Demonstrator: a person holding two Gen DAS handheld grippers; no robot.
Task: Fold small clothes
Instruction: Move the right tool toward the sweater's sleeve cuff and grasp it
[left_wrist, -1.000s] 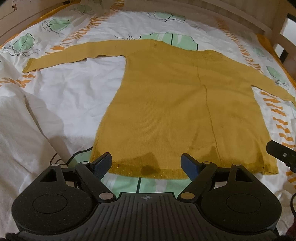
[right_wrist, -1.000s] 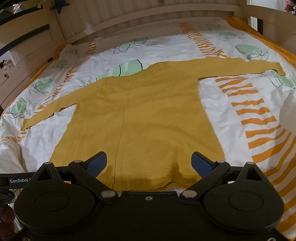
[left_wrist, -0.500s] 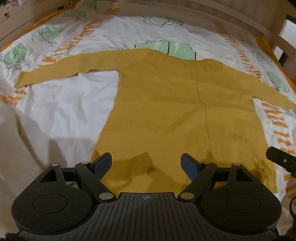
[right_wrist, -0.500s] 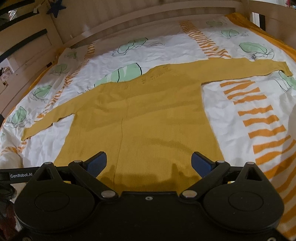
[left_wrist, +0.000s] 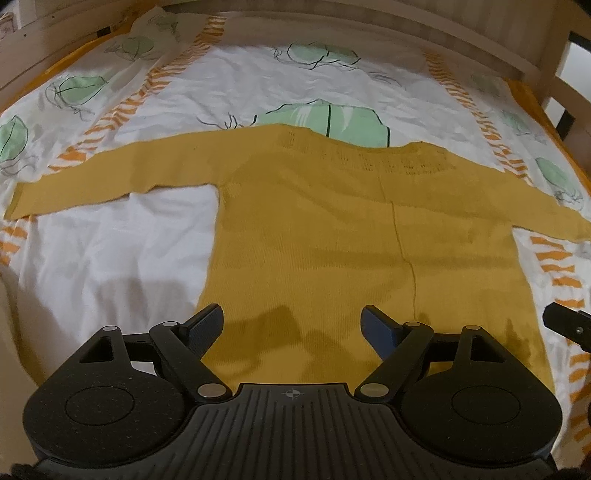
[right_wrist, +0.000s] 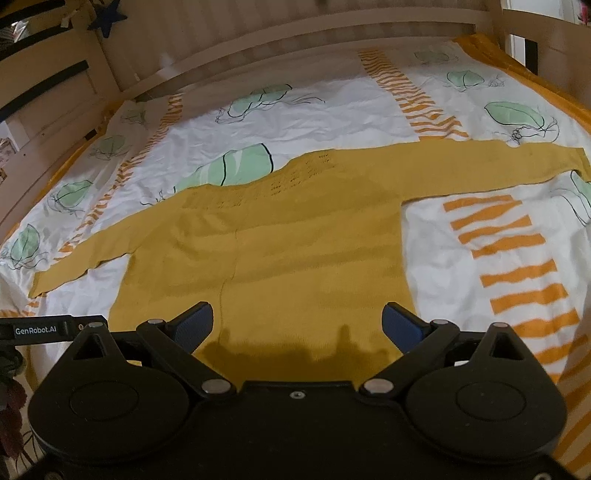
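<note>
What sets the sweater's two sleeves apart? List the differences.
1. In the right wrist view, the right sleeve lies across white bedding beside bold orange stripes; the left sleeve crosses a fainter orange stripe band.
2. The right sleeve's cuff ends by a green leaf print at the frame's right edge; the left sleeve's cuff ends near the left edge.

Shared: both are mustard-yellow knit, spread flat and unfolded, with neither gripper touching them.
</note>
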